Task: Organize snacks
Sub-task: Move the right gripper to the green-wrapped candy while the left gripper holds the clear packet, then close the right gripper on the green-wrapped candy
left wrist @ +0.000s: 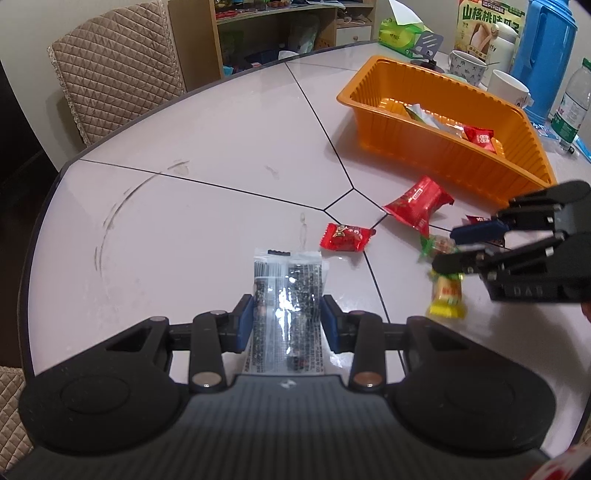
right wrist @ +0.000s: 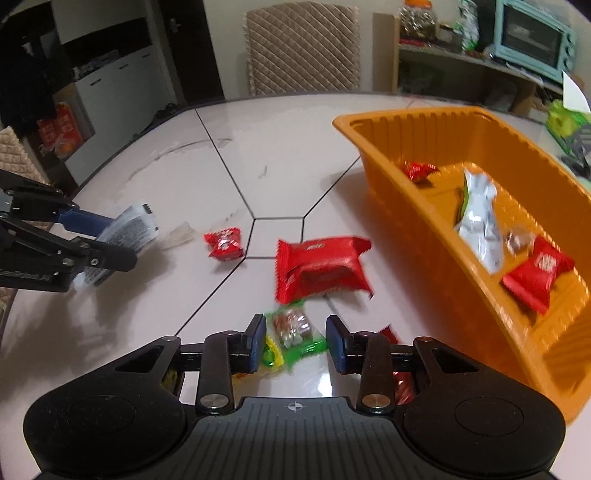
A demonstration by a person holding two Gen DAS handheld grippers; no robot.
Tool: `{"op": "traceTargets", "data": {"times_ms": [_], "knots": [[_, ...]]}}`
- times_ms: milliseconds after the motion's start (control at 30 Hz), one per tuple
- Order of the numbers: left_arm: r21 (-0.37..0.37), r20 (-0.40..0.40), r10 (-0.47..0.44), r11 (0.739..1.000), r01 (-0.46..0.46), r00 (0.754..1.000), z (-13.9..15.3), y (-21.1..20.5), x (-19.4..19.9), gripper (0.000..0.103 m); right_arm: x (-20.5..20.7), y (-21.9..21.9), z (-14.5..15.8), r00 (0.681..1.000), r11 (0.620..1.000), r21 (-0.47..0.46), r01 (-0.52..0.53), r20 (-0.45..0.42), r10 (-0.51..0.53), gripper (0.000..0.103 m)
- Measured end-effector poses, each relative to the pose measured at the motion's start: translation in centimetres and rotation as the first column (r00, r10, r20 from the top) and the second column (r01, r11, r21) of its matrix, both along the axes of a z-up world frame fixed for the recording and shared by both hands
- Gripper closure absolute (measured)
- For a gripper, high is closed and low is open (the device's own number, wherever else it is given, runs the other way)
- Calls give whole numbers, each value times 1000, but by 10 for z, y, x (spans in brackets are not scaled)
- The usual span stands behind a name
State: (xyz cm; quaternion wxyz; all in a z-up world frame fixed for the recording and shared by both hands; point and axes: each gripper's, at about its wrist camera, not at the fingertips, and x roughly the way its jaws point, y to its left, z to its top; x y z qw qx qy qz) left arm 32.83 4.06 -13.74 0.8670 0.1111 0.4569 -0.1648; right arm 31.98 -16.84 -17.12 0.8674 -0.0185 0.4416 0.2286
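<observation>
My left gripper [left wrist: 288, 314] is shut on a clear packet with black print [left wrist: 286, 288], held just above the table. My right gripper [right wrist: 295, 338] sits low over the table, and its blue pads meet both edges of a green-wrapped snack [right wrist: 293, 326]. A yellow snack [right wrist: 271, 354] lies beside its left finger and a small red one [right wrist: 400, 384] under its right finger. Ahead lie a large red packet [right wrist: 321, 266] and a small red candy [right wrist: 224, 243]. The orange tray [right wrist: 424, 221] at the right holds red packets and a silver one. The left gripper [right wrist: 118, 240] with its packet shows at the far left.
White mugs [left wrist: 467, 66], a blue thermos [left wrist: 546, 55], a water bottle [left wrist: 574, 103], a snack box [left wrist: 487, 26] and a green tissue pack [left wrist: 400, 35] crowd the table behind the tray. A quilted chair [left wrist: 114, 70] stands past the far edge, with shelves behind it.
</observation>
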Motion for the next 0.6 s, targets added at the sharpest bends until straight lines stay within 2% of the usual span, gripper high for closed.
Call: {"op": "traceTargets", "data": {"times_ms": [167,400,500,533,600], "knots": [[0,-4,4,1000,-4,1000,-1,-1,1,67,-9,12,1,1000,999,-18,31,2,-31,66],[0,-1,20,1000,-20,1000,-1,2,0,67,3,10,-1,999,998,-34,45,2,-45,66],[0,-5,33,999,-33,999,-1,3,1,67,2,14,-2,999,998,-56,37,13,-36,72],[0,-6,37,999,-37,999,-1,4,1,67,2,15,-2,999,997,-61,36,16,-35,77],[3,-4,42,999,-42,999,-1,3,1,67,2,16,-2,999,997,-63,36,15,-35,79]]}}
